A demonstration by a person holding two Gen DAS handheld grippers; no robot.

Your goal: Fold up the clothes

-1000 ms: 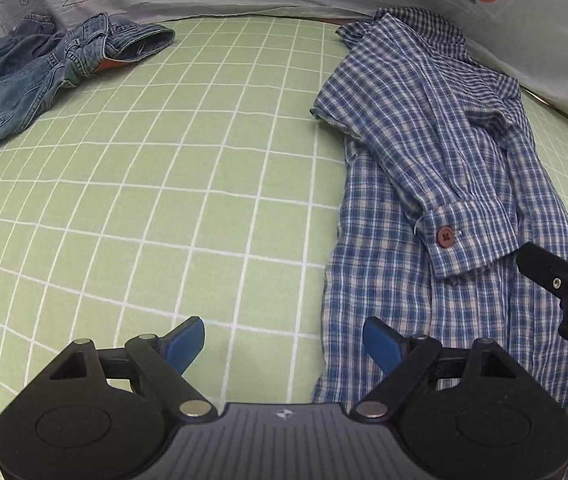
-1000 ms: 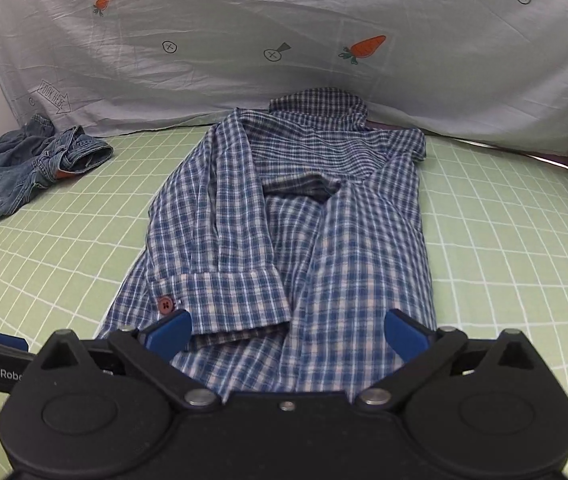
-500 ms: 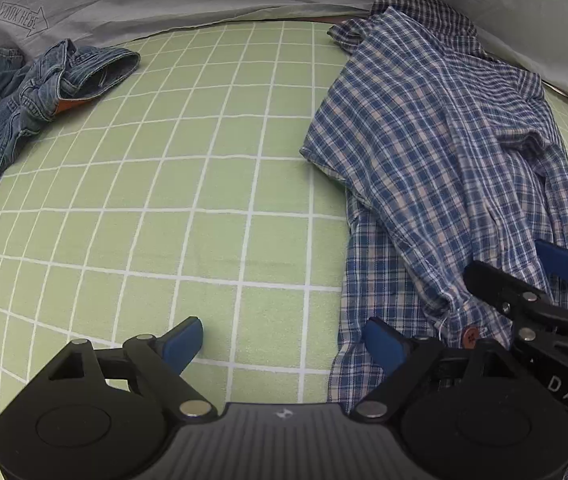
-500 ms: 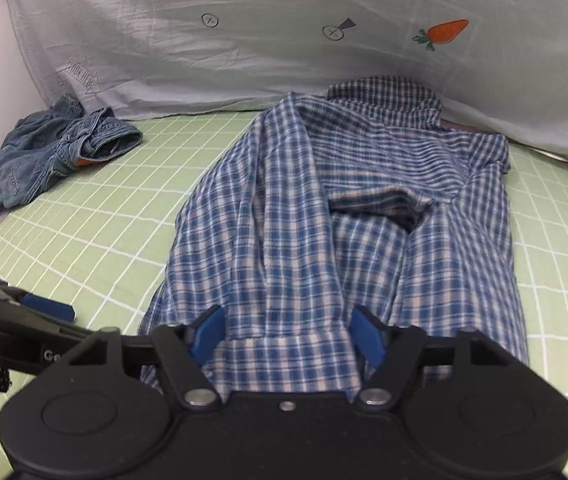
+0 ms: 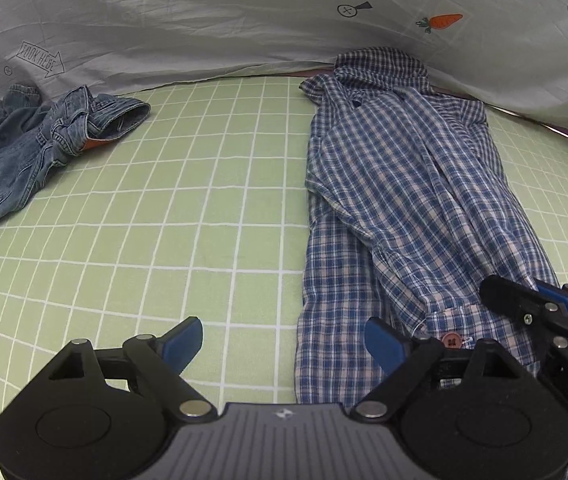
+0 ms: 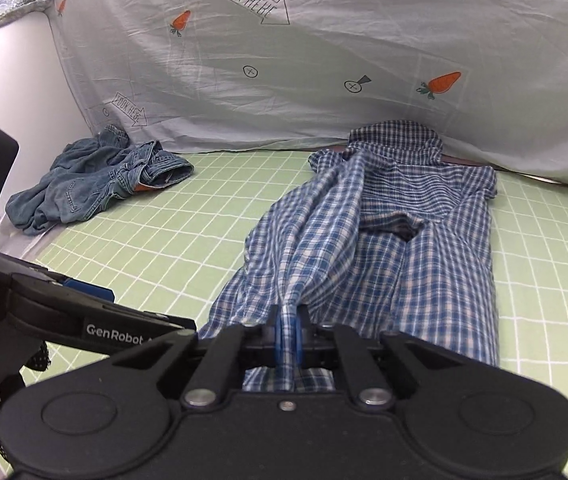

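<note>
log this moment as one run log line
step: fold shirt | right gripper: closing on shirt sleeve | left gripper: open, empty, over mat | jeans: crumpled, untouched

left gripper: matte black housing, blue pads, silver pivot pins, small white logo, ribbed grey centre | right gripper: same black body, blue pads, silver pins | side lettering white: "GenRobot", "DAS" | black mesh at wrist edge

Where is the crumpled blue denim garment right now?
In both wrist views the crumpled blue denim garment lies at the far left of the green gridded mat, against the grey printed sheet, apart from the blue plaid shirt.
</note>
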